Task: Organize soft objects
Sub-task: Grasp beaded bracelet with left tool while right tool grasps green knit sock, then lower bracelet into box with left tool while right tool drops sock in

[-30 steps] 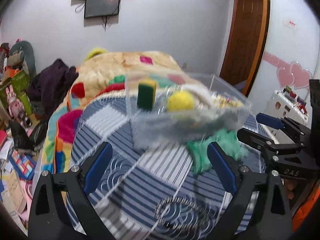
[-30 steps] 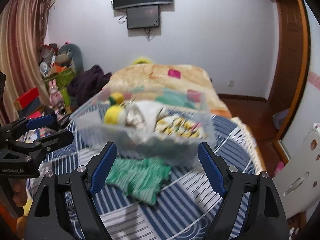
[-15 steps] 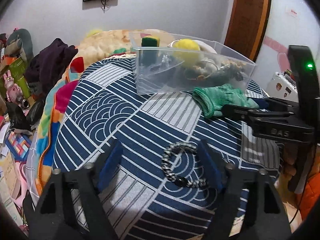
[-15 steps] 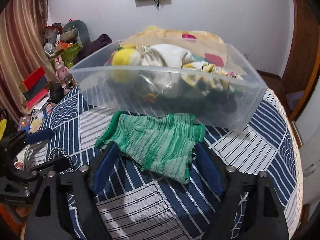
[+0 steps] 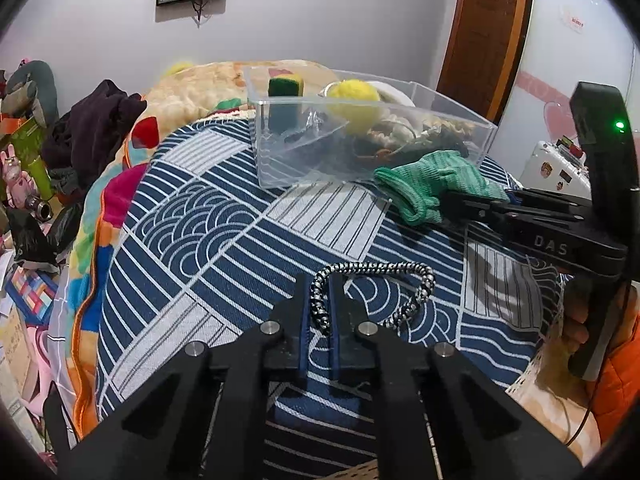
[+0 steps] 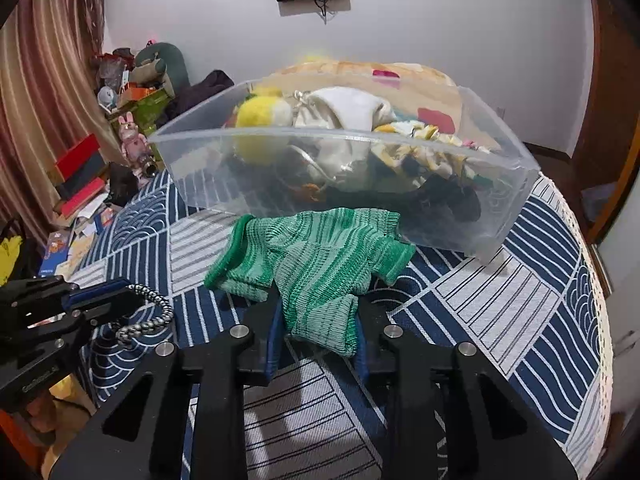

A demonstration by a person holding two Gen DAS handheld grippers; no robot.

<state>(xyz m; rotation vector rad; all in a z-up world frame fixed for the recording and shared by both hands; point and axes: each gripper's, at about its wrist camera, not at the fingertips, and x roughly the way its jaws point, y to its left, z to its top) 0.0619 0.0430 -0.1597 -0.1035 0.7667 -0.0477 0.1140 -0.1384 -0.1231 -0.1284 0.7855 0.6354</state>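
two tongs are both clamped on something. the left tongs (image 5: 320, 312) pinch one side of a black-and-white braided cord loop (image 5: 404, 280) that lies on the blue-and-white patterned tabletop (image 5: 200, 240). the right tongs (image 6: 318, 328) grip the near end of a green knit glove (image 6: 320, 256), whose far edge touches the front wall of a clear plastic bin (image 6: 500, 216) (the bin stands just behind it). inside the bin sit a yellow fuzzy ball (image 6: 260, 114), a white cloth (image 6: 344, 108) and a green-and-yellow sponge (image 5: 285, 87) at its far corner.
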